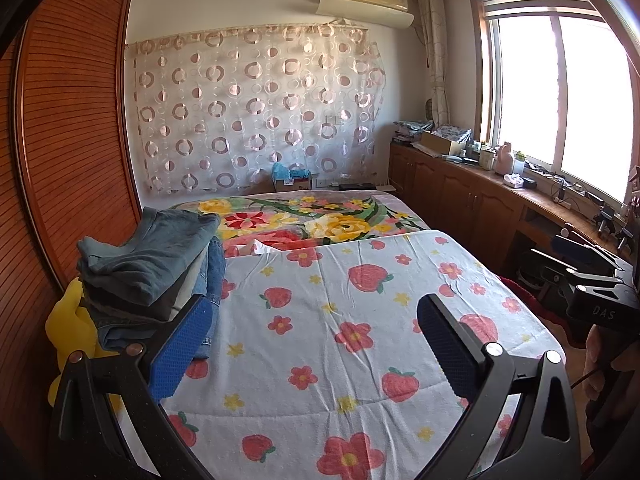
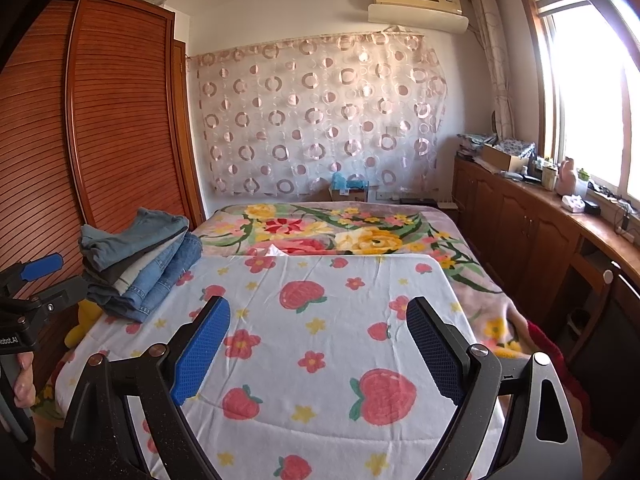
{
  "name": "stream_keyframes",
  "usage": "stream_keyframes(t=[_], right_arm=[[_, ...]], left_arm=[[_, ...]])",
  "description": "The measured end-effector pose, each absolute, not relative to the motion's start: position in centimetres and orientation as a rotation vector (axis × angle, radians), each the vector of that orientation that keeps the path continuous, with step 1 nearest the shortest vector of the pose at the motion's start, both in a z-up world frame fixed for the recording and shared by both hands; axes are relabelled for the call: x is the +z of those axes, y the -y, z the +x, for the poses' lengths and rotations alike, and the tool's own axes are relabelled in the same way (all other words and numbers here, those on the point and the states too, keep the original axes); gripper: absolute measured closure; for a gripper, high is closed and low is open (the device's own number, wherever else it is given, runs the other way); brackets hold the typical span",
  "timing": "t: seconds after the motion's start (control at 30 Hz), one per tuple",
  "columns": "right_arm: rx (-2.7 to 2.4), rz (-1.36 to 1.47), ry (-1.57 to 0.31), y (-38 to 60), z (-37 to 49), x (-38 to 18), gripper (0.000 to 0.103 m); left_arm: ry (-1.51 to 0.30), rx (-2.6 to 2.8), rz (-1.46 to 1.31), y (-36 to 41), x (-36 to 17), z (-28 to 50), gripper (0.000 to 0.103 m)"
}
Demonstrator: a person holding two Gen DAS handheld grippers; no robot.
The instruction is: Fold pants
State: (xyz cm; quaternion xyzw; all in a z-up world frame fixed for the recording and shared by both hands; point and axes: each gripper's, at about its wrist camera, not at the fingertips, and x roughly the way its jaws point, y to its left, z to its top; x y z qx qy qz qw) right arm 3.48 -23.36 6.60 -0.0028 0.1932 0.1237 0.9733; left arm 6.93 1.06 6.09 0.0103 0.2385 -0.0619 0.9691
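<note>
A stack of folded pants [image 1: 156, 268], teal on top and blue denim below, lies at the left edge of the strawberry-print sheet [image 1: 340, 320]; it also shows in the right wrist view [image 2: 140, 264]. My left gripper [image 1: 316, 312] is open and empty above the sheet, with the stack just left of its left finger. My right gripper [image 2: 318, 316] is open and empty above the sheet [image 2: 320, 340], to the right of the stack. The right gripper's body shows at the right edge of the left wrist view [image 1: 592, 280]. The left gripper's body shows at the left edge of the right wrist view [image 2: 28, 296].
A floral blanket [image 1: 320, 220] covers the far half of the bed. A wooden wardrobe [image 1: 68, 140] stands at the left, with a yellow plush toy [image 1: 76, 328] beside the stack. A cluttered wooden cabinet [image 1: 480, 184] runs under the window at the right.
</note>
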Motion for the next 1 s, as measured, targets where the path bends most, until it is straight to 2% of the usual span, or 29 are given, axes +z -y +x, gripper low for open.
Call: stream_keyframes(t=[1.0], right_arm=[[0.256,-0.009,-0.39,23.12,3.49,6.46,0.012]], left_arm=[[-0.484,-0.127,0.019,-1.01,5.96,6.97,0.0]])
